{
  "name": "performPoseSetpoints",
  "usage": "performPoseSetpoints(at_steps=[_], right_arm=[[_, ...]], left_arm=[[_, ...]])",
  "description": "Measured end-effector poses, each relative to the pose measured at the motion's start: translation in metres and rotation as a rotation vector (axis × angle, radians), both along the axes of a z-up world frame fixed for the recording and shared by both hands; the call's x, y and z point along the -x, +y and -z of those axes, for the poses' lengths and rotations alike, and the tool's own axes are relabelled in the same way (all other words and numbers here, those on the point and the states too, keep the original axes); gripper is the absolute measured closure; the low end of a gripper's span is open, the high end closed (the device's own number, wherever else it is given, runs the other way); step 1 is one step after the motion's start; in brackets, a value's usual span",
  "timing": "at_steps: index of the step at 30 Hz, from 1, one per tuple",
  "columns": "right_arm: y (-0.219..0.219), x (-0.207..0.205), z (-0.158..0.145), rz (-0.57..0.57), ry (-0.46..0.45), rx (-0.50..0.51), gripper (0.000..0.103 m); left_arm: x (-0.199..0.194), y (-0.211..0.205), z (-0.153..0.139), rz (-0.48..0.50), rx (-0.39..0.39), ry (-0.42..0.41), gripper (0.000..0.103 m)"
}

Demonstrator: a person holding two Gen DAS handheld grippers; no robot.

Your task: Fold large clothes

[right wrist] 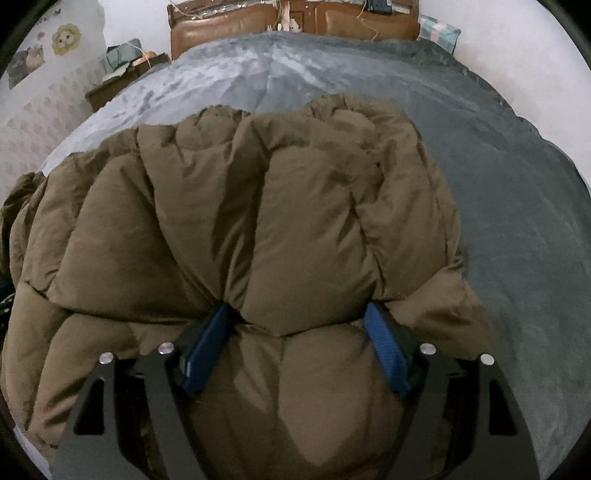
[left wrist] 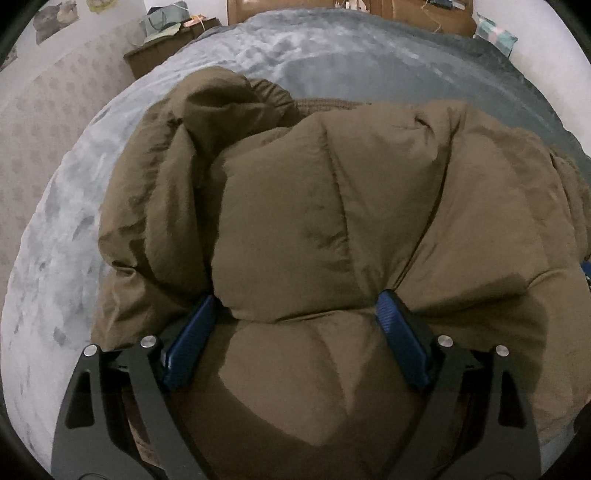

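A brown puffer jacket (left wrist: 332, 206) lies bunched on a grey-blue bed cover (left wrist: 59, 258); it also fills the right wrist view (right wrist: 229, 229). My left gripper (left wrist: 297, 306) has its blue pads (left wrist: 192, 339) wide apart, pressed into a thick padded fold of the jacket that bulges between them. My right gripper (right wrist: 297, 314) stands the same way, its blue pads (right wrist: 388, 354) either side of a thick fold near the jacket's right edge. A sleeve with an elastic cuff (left wrist: 266, 92) lies folded over at the far left. The jacket's near edge is hidden under the grippers.
The bed cover (right wrist: 517, 221) spreads to the right and beyond the jacket. A brown headboard (right wrist: 229, 26) stands at the far end, a dark nightstand (right wrist: 107, 88) with bags at far left, and a checked pillow (right wrist: 439, 31) at far right.
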State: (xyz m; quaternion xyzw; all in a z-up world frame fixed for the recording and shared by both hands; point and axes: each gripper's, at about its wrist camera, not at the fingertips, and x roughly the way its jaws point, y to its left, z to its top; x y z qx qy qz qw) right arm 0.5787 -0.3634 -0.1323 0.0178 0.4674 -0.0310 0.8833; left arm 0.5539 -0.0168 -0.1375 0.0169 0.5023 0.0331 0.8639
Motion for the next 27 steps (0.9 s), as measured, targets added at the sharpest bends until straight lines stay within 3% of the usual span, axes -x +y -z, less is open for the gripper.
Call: performPoseSetpoints(at_steps=[6, 15, 20, 24, 27], right_arm=[[0.001, -0.007, 0.007, -0.008, 0.02, 0.011, 0.025], [-0.001, -0.003, 0.001, -0.021, 0.027, 0.01, 0.024], [-0.014, 0.026, -0.027, -0.036, -0.041, -0.036, 0.024], [-0.028, 0.051, -0.056, -0.03, -0.122, -0.057, 0.024], [-0.035, 0.07, -0.07, -0.021, -0.167, -0.03, 0.024]], left_arm=[[-0.014, -0.003, 0.01, 0.006, 0.001, 0.028, 0.011], [-0.024, -0.001, -0.002, 0.014, -0.007, 0.057, 0.012], [-0.006, 0.007, -0.033, 0.014, 0.003, -0.018, 0.012], [0.02, 0.019, -0.067, 0.014, -0.033, -0.119, 0.012], [0.025, 0.034, -0.066, -0.007, -0.025, -0.107, 0.01]])
